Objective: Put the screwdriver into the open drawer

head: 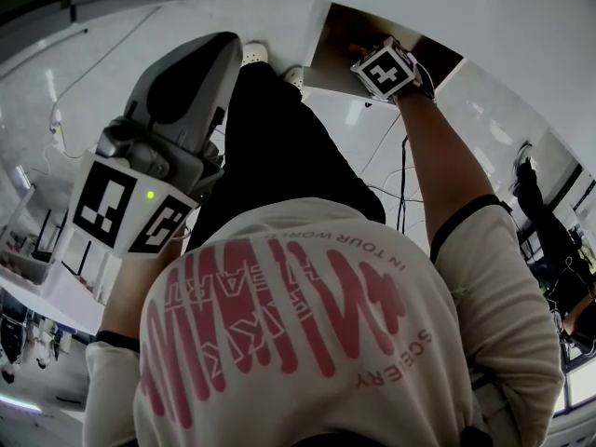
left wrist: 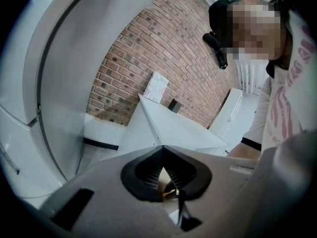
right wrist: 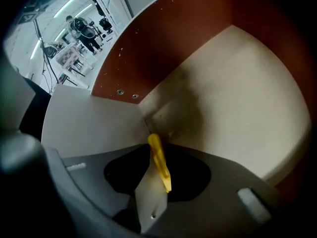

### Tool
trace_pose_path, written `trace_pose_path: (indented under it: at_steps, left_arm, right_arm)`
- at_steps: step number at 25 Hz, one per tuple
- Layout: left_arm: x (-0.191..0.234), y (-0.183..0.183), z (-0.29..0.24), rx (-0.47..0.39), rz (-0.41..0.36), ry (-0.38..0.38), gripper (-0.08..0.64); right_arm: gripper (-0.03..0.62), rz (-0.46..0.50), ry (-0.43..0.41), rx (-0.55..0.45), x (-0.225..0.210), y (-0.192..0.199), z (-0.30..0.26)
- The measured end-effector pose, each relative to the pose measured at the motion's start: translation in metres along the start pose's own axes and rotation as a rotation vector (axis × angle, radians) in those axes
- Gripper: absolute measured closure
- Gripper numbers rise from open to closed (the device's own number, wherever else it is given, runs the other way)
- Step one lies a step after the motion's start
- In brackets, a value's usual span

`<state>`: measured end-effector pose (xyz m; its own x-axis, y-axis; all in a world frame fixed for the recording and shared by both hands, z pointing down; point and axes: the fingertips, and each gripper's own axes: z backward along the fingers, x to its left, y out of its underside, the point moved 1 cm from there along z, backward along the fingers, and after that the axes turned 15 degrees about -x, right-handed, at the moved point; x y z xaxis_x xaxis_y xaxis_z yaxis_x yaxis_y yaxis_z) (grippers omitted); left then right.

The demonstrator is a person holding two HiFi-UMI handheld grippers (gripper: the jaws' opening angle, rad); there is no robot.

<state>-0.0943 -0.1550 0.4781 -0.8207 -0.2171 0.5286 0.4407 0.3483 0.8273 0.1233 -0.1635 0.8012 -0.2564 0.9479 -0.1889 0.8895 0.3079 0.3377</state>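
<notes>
Screwdriver [right wrist: 161, 165] (one, yellow) in right claw [right wrist: 151, 144] above drawer [right wrist: 237, 83].

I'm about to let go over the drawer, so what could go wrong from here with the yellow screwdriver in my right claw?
1. The screwdriver sits slanted in the right claw, close to a corner of the drawer. Released here, it may bounce or roll against the brown wall.
2. When the claw is pulled back out, it could knock that wall.

Open drawer [right wrist: 237, 83]: pale bottom, reddish-brown side walls.
</notes>
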Motion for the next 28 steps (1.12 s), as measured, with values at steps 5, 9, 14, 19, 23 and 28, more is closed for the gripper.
trace_pose_path:
  at_steps: [5, 9, 14, 19, 23, 28]
  left_arm:
    - [-0.002, 0.000, 0.000, -0.001, 0.001, -0.001, 0.555]
    - [0.001, 0.000, 0.002, 0.000, 0.005, -0.006, 0.556]
    - [0.007, -0.002, 0.005, 0.001, 0.009, -0.009, 0.555]
    - [0.008, 0.001, 0.006, 0.003, 0.005, -0.017, 0.555]
    - [0.010, 0.000, 0.009, 0.001, 0.002, -0.026, 0.555]
    - [0.010, 0.000, 0.014, 0.002, -0.001, -0.040, 0.555]
  right_arm:
    - [0.480, -0.009, 0.011, 0.011, -0.004, 0.001, 0.000]
    - [0.479, -0.013, 0.021, 0.016, -0.006, -0.002, 0.000]
    - [0.476, -0.014, 0.027, 0.023, -0.008, -0.007, -0.003]
    - [0.472, -0.026, 0.028, 0.037, -0.008, -0.003, -0.004]
    - [0.469, -0.019, 0.034, 0.036, -0.011, -0.005, -0.006]
    - [0.465, -0.028, 0.039, 0.048, -0.010, -0.003, -0.007]
